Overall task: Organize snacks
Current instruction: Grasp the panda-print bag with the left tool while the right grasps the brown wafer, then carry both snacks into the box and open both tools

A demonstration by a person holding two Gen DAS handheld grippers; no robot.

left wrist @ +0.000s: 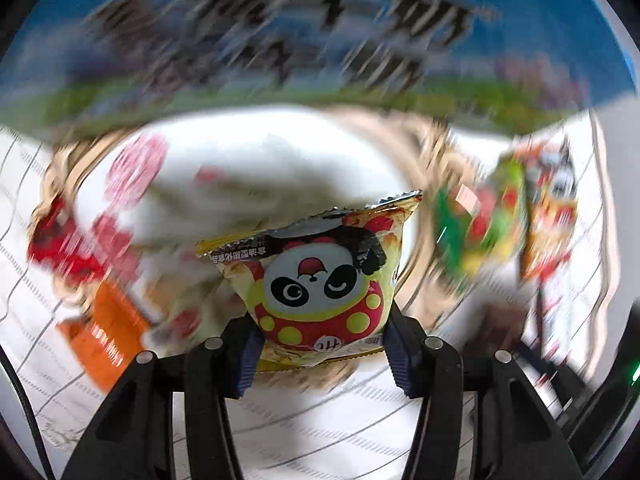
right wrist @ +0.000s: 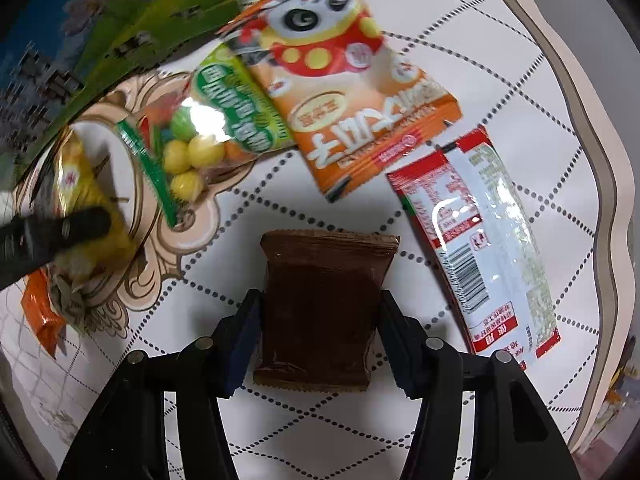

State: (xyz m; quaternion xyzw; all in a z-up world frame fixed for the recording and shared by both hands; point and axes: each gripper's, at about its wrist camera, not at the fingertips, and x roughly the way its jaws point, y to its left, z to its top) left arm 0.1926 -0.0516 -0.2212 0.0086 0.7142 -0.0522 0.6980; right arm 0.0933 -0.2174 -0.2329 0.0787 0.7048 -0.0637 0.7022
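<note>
The left gripper [left wrist: 320,344] is clamped on a panda packet [left wrist: 316,280] mid-frame, the right gripper [right wrist: 316,344] on a brown packet [right wrist: 324,304].

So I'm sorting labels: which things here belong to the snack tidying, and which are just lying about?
Job:
yellow panda packet in left gripper
brown packet in right gripper
green candy bag
orange panda packet
red-white packet

Lying about:
blue-green box
tablecloth

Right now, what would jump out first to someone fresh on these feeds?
The yellow panda snack packet gripped in the left claw, sharp against a blurred background. In the right wrist view, the brown packet fills the right claw, with the orange panda bag and red-and-white pack lying beyond on the patterned table.
</note>
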